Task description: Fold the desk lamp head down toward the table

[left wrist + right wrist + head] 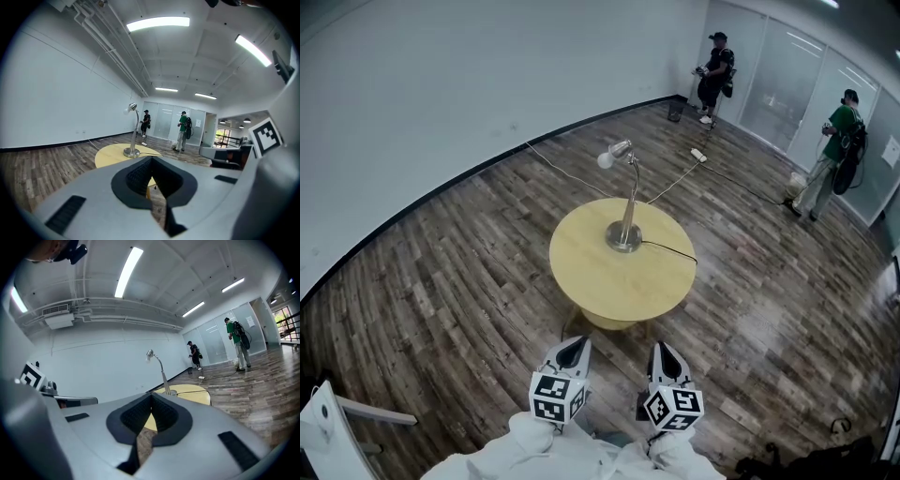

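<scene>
A silver desk lamp [625, 202] stands upright on a round yellow table [600, 277]. Its base [624, 236] sits near the table's far side, and its head with a white bulb [613, 155] points up and to the left. A black cord [670, 248] runs off the base to the right. My left gripper [574, 352] and right gripper [666, 358] hover side by side short of the table's near edge, both shut with nothing in them. The lamp [133, 129] also shows in the left gripper view, and the lamp [159, 369] in the right gripper view, far beyond the jaws.
The table stands on a dark wood floor. A white cable [567, 173] and a power strip [698, 155] lie on the floor behind it. Two people [713, 77] [832, 155] stand at the far right by glass walls. A white object [328, 427] sits at lower left.
</scene>
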`<action>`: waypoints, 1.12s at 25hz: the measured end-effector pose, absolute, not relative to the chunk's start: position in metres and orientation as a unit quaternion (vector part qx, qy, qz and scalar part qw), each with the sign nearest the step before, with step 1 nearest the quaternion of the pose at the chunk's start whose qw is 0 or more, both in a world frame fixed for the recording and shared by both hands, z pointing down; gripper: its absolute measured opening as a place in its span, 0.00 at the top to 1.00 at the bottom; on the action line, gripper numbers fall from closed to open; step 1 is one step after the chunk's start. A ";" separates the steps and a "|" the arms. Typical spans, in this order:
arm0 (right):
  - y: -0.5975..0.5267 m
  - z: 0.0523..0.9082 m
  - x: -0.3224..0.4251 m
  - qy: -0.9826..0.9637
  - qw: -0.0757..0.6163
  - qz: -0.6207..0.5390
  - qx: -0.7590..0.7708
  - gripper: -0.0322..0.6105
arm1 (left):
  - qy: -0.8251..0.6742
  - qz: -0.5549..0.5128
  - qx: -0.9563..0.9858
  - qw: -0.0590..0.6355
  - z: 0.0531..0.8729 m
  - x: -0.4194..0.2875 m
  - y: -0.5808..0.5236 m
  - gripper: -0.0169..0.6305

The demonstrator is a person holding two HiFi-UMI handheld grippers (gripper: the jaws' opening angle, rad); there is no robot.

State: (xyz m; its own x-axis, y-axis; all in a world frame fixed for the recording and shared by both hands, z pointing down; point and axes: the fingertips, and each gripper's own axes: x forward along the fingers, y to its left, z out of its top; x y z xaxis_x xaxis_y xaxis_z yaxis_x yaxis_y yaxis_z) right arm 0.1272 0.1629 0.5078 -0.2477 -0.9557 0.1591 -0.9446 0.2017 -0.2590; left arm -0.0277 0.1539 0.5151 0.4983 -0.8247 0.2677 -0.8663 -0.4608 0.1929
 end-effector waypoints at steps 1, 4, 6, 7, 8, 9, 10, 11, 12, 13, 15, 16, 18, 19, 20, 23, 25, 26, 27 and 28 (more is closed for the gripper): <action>0.160 0.510 0.128 0.774 0.018 -0.155 -0.613 0.93 | -0.496 0.068 0.852 0.153 0.515 -0.026 0.150 0.97; 0.150 0.511 0.132 0.772 0.017 -0.156 -0.616 0.93 | -0.492 0.071 0.855 0.150 0.516 -0.022 0.138 0.97; 0.141 0.510 0.134 0.769 0.017 -0.156 -0.620 0.93 | -0.490 0.071 0.856 0.151 0.516 -0.021 0.129 0.97; 0.136 0.510 0.135 0.768 0.017 -0.156 -0.621 0.93 | -0.489 0.071 0.856 0.152 0.517 -0.020 0.124 0.97; 0.132 0.509 0.135 0.767 0.018 -0.157 -0.622 0.93 | -0.488 0.071 0.856 0.153 0.517 -0.020 0.119 0.97; 0.127 0.509 0.136 0.766 0.018 -0.156 -0.623 0.93 | -0.487 0.072 0.857 0.154 0.517 -0.019 0.114 0.97; 0.123 0.508 0.137 0.766 0.018 -0.156 -0.624 0.93 | -0.485 0.072 0.858 0.153 0.517 -0.018 0.109 0.97; 0.118 0.507 0.138 0.765 0.018 -0.155 -0.625 0.93 | -0.484 0.073 0.859 0.152 0.516 -0.017 0.104 0.97; 0.113 0.506 0.140 0.763 0.019 -0.155 -0.627 0.93 | -0.482 0.073 0.860 0.151 0.515 -0.015 0.099 0.97; 0.107 0.506 0.141 0.762 0.020 -0.155 -0.629 0.93 | -0.480 0.073 0.861 0.151 0.515 -0.014 0.093 0.97; 0.093 0.505 0.142 0.758 0.023 -0.157 -0.632 0.93 | -0.477 0.075 0.863 0.150 0.514 -0.014 0.079 0.97; 0.086 0.505 0.141 0.757 0.024 -0.158 -0.633 0.93 | -0.477 0.076 0.863 0.149 0.514 -0.016 0.072 0.97; 0.072 0.504 0.138 0.757 0.025 -0.157 -0.634 0.93 | -0.477 0.077 0.863 0.147 0.513 -0.019 0.057 0.97; 0.065 0.504 0.136 0.757 0.025 -0.157 -0.633 0.93 | -0.476 0.078 0.864 0.146 0.513 -0.021 0.049 0.97; 0.057 0.504 0.133 0.757 0.025 -0.157 -0.634 0.93 | -0.476 0.078 0.864 0.145 0.512 -0.023 0.042 0.97; 0.033 0.504 0.126 0.756 0.028 -0.157 -0.635 0.93 | -0.475 0.078 0.864 0.144 0.513 -0.031 0.020 0.97; 0.016 0.503 0.123 0.754 0.031 -0.157 -0.637 0.93 | -0.475 0.078 0.864 0.144 0.513 -0.037 0.003 0.97; 0.007 0.502 0.122 0.753 0.032 -0.157 -0.638 0.93 | -0.475 0.078 0.865 0.143 0.513 -0.039 -0.006 0.97; -0.001 0.501 0.121 0.753 0.033 -0.156 -0.639 0.93 | -0.475 0.078 0.865 0.142 0.512 -0.041 -0.015 0.97; -0.010 0.500 0.120 0.752 0.034 -0.154 -0.640 0.93 | -0.474 0.078 0.866 0.141 0.511 -0.042 -0.024 0.97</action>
State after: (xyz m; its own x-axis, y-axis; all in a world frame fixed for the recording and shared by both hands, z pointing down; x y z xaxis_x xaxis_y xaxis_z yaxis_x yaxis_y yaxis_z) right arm 0.1203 -0.0103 0.5000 -0.1797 -0.9727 0.1471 -0.9520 0.1342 -0.2752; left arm -0.0424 -0.0243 0.5114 0.5384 -0.7988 0.2684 -0.8427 -0.5105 0.1709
